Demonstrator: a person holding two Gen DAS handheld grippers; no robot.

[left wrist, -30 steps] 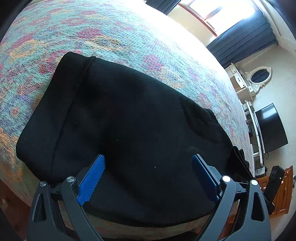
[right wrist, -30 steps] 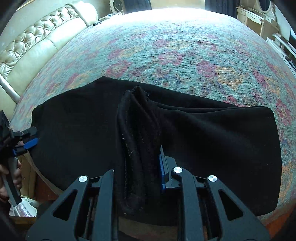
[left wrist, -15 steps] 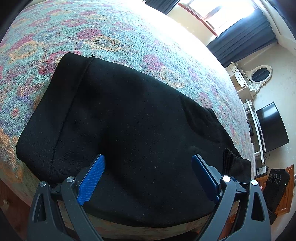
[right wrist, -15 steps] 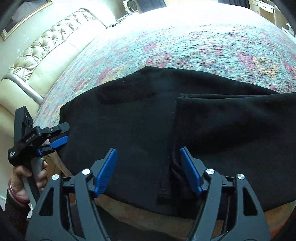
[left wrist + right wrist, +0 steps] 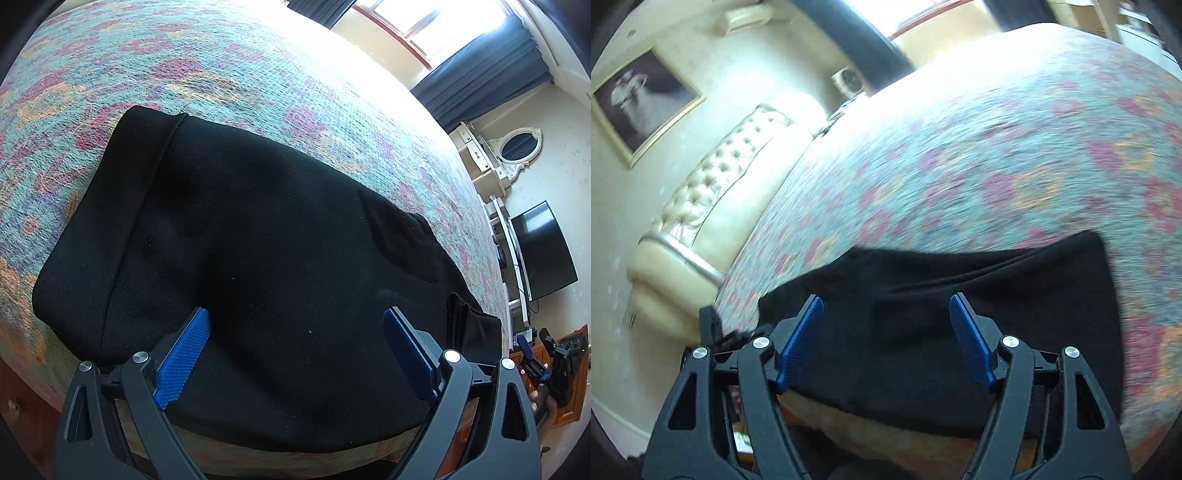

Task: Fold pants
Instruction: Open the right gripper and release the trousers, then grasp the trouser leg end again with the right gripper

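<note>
Centrally, black pants (image 5: pixel 266 266) lie folded flat on the floral bedspread (image 5: pixel 258 74), filling the lower middle of both views. Left gripper (image 5: pixel 295 350) hangs over the near hem, jaws spread, gripping nothing. Right gripper (image 5: pixel 886 339) likewise, jaws apart, empty. Tufted headboard (image 5: pixel 713 192) at left.

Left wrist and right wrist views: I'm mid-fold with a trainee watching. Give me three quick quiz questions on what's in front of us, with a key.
1. True or false: the left tongs are clamped on the black knit pants.
2. Multiple choice: the pants lie on A) a bare wooden floor, B) a floral woven bedspread, C) a glass table.
3. Fill in: in the right wrist view, the right tongs stand ____ with cloth showing behind the gap.

Key: 1 false, both blue pads stand wide apart; 2 B; 3 open.
</note>
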